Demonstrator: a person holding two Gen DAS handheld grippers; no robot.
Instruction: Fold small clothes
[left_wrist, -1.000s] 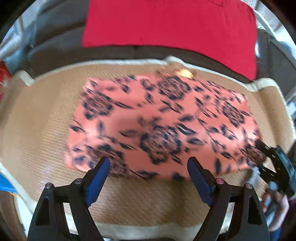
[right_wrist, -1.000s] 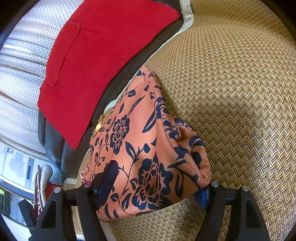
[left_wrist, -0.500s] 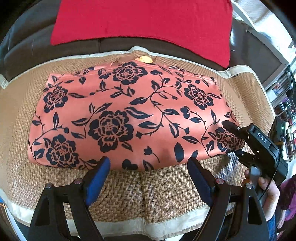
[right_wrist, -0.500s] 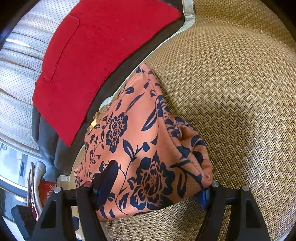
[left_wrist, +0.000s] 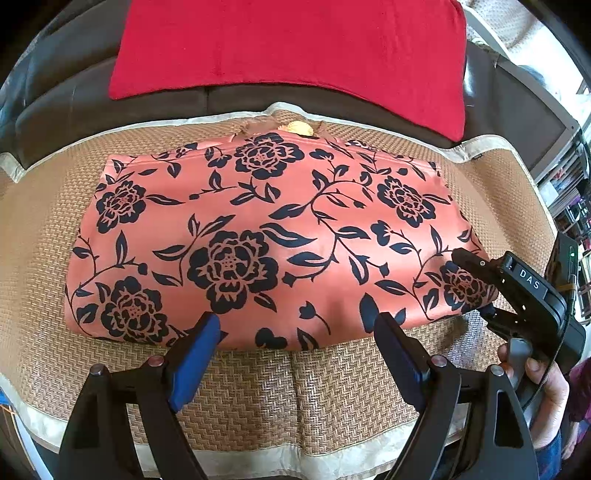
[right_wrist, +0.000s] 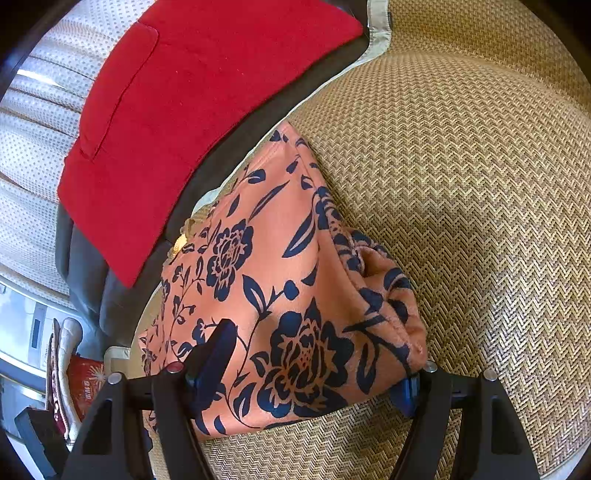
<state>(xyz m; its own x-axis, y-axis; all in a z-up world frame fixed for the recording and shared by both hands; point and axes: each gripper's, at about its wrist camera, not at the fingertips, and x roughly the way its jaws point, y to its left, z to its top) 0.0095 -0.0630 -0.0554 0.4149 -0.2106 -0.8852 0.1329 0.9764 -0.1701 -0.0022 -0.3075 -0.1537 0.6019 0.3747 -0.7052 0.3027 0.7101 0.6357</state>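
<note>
Pinching the near-right corner of the floral garment (left_wrist: 258, 236) with the right tool (right_wrist: 314, 373), keeping the left tool (left_wrist: 295, 354) open, clear of the near edge.

The left wrist view looks low across the woven mat (left_wrist: 332, 398) toward the sofa back. The right wrist view sits close at the floral cloth (right_wrist: 295, 295) corner; both share the cloth, mat and red cushion (left_wrist: 295, 48).

Right claw (right_wrist: 312, 363) tips are hiding in the garment (right_wrist: 288, 295); grip unclear. Red cloth (left_wrist: 288, 48) is running off the top edge. Shelf (left_wrist: 570, 199) clutter too small.
</note>
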